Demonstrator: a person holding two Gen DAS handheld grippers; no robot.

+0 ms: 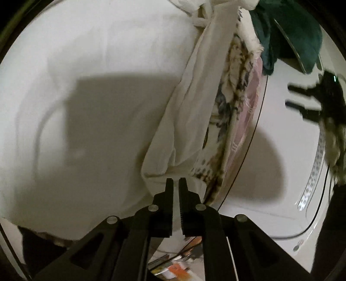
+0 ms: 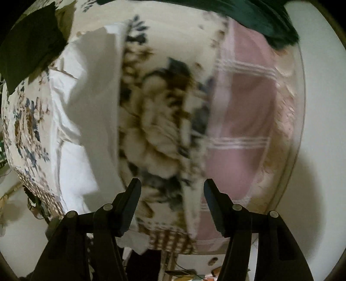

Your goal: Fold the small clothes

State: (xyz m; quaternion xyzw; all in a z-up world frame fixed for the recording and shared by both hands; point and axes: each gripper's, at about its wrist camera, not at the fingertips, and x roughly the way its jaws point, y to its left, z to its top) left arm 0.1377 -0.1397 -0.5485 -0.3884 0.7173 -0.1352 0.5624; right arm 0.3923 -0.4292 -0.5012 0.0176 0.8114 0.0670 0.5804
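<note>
A white cloth (image 1: 186,121) lies folded in a long strip over a stack of cloths: a floral brown-and-blue one (image 1: 229,108) and a pink checked one (image 1: 250,103). My left gripper (image 1: 176,179) is shut on the near end of the white cloth. In the right wrist view the white cloth (image 2: 86,129), the floral cloth (image 2: 155,121) and the pink cloth (image 2: 244,112) fill the frame, blurred. My right gripper (image 2: 172,183) is open and empty, just above the floral cloth. It also shows in the left wrist view (image 1: 302,99), open, at the far right.
A large white sheet (image 1: 86,97) spreads to the left. A dark green cloth (image 1: 292,32) lies at the stack's far end, also in the right wrist view (image 2: 259,17). The white surface (image 1: 281,162) with a curved dark edge line extends to the right. Clutter shows below the table edge.
</note>
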